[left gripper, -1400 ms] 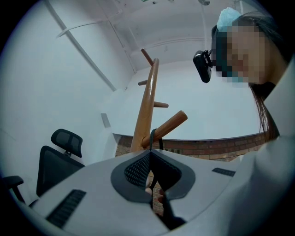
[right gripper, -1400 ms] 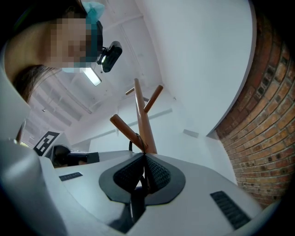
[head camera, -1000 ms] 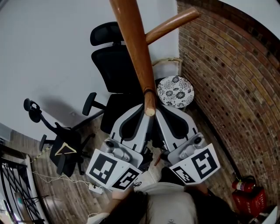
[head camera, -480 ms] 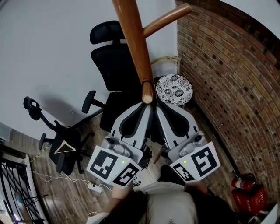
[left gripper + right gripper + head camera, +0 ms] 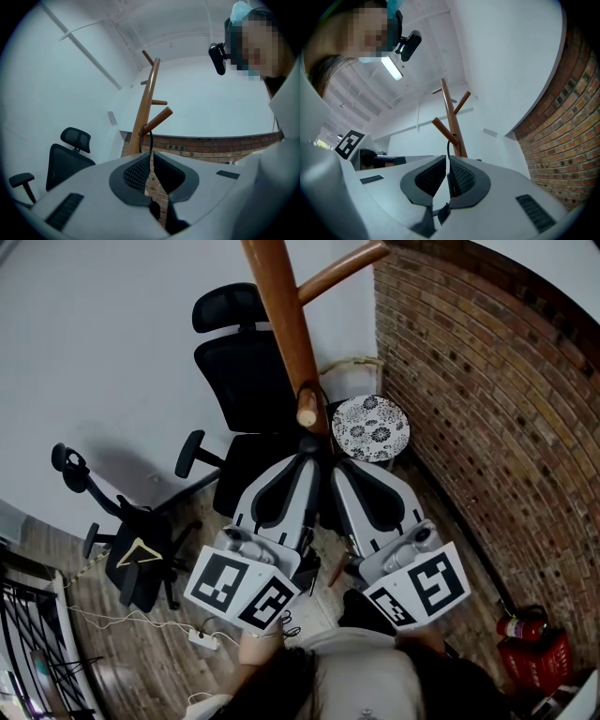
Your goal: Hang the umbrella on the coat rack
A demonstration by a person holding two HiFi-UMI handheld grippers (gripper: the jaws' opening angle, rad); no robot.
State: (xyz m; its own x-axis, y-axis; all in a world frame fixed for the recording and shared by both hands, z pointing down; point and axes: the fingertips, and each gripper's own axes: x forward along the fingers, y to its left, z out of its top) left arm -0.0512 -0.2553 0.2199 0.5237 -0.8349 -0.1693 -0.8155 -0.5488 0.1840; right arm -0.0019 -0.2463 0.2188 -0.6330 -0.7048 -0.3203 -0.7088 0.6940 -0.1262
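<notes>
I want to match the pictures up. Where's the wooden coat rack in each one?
Head view: coat rack slants down from top centre.
Left gripper view: rack at centre, above the jaws.
Right gripper view: rack at centre, above the jaws.
Shared landmark: brick wall.

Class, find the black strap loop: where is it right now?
Left gripper view, centre: the black strap loop runs up from the left gripper's closed jaws to the coat rack, at the base of its lower peg.
</notes>
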